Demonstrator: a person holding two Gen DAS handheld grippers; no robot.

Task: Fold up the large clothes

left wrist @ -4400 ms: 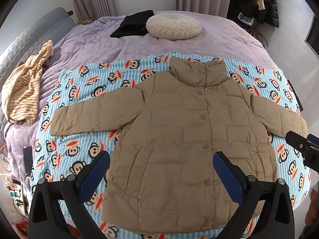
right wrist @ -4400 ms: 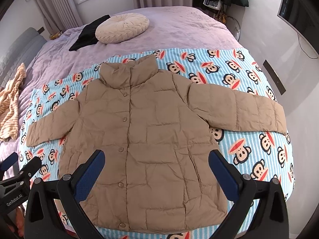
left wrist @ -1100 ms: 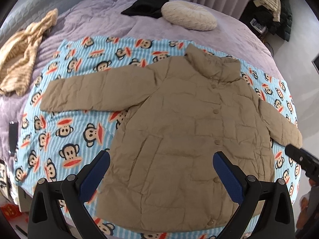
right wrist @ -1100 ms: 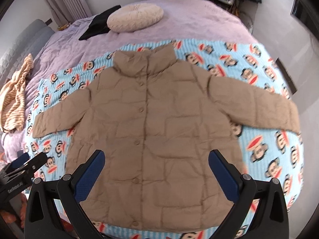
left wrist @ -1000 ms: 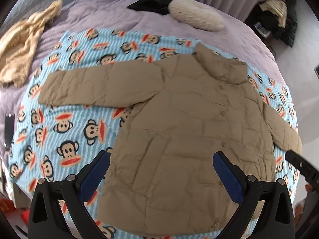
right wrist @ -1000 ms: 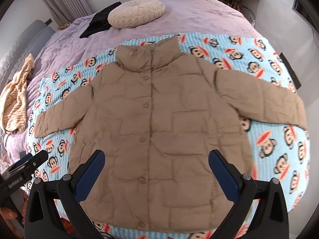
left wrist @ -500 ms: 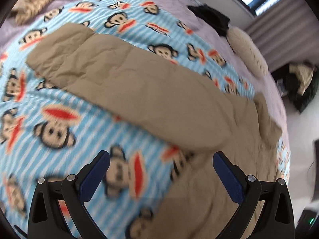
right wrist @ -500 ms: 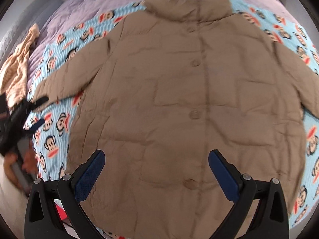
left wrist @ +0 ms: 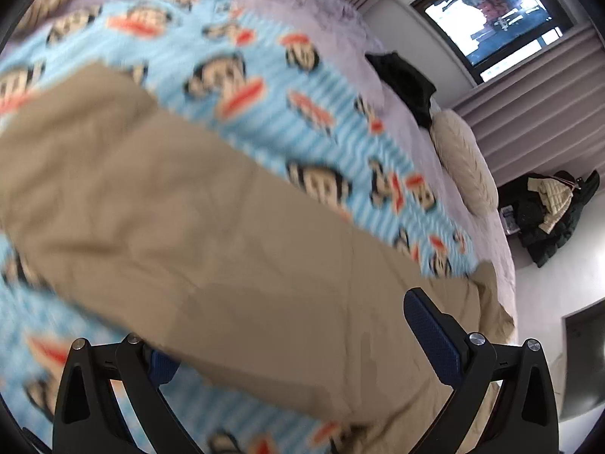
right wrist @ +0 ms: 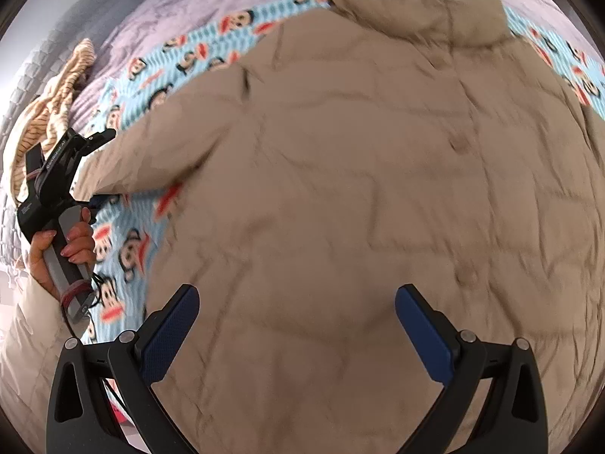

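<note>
A tan puffer jacket (right wrist: 378, 189) lies flat, front up, on a monkey-print blanket (left wrist: 264, 113) — collar toward 12 o'clock. The left gripper (left wrist: 295, 336) straddles the jacket's sleeve (left wrist: 170, 227), jaws wide, one finger tucked beneath it. The right gripper (right wrist: 297, 325) hovers over the lower body, jaws wide — holding nothing.

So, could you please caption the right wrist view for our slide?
Open right gripper above a tan puffer jacket; left gripper at its sleeve cuff.
</note>
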